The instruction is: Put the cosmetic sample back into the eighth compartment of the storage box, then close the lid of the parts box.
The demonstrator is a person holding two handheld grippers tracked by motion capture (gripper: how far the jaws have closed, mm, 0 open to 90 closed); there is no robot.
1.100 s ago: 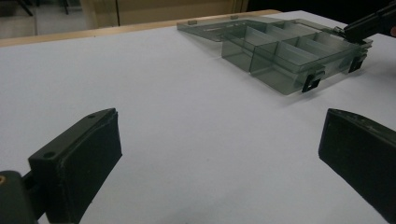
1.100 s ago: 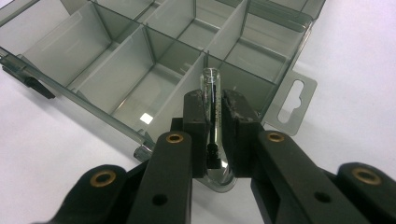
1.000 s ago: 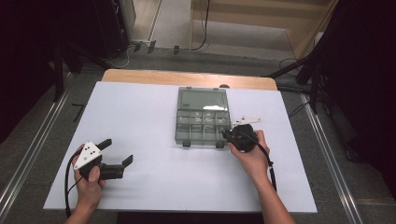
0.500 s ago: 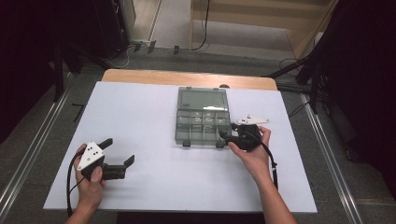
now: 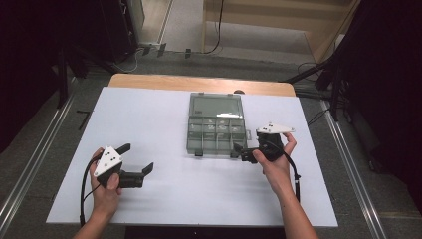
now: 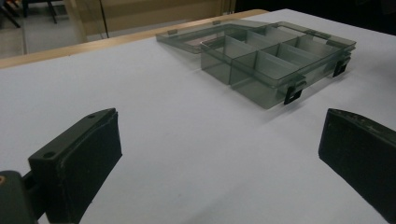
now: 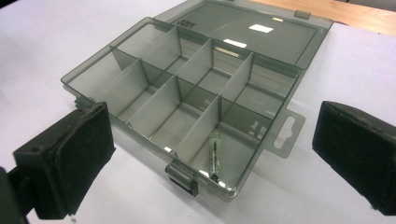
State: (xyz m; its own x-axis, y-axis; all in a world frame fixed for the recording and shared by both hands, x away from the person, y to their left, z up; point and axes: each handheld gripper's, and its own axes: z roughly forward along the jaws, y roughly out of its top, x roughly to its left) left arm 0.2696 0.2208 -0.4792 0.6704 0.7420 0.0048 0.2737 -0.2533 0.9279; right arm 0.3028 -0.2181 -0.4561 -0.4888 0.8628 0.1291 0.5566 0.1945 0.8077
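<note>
The right tongs [image 5: 244, 152] hover just in front of the near right corner of a smoky clear organiser box [image 5: 216, 130] — their jaws spread wide with nothing between them, having just been opening. In the right gripper view the box lies straight ahead of those jaws on the white bench [image 5: 164, 119], its hinged lid [image 7: 254, 28] folded flat on the far side and its dividers marking out small compartments. In the compartment nearest the right tongs, beside a dark front latch [image 7: 181, 177], lies a thin, pale, rod-like item [image 7: 214, 156]; it looks like a small pin or screw, though the glare on the plastic makes it hard to tell. A hang tab [image 7: 286, 133] juts from the box's side towards the right-hand jaw. The left tongs [image 5: 137, 164] hang low over bare bench, well apart from the box, which sits ahead of them and off to the right in the left gripper view [image 6: 275, 60]. Their jaws are also spread wide and empty — only the white bench surface shows between them. Each gripper is held in a hand, the left hand [image 5: 105, 191] and the right hand [image 5: 276, 167] coming in from the near edge.
</note>
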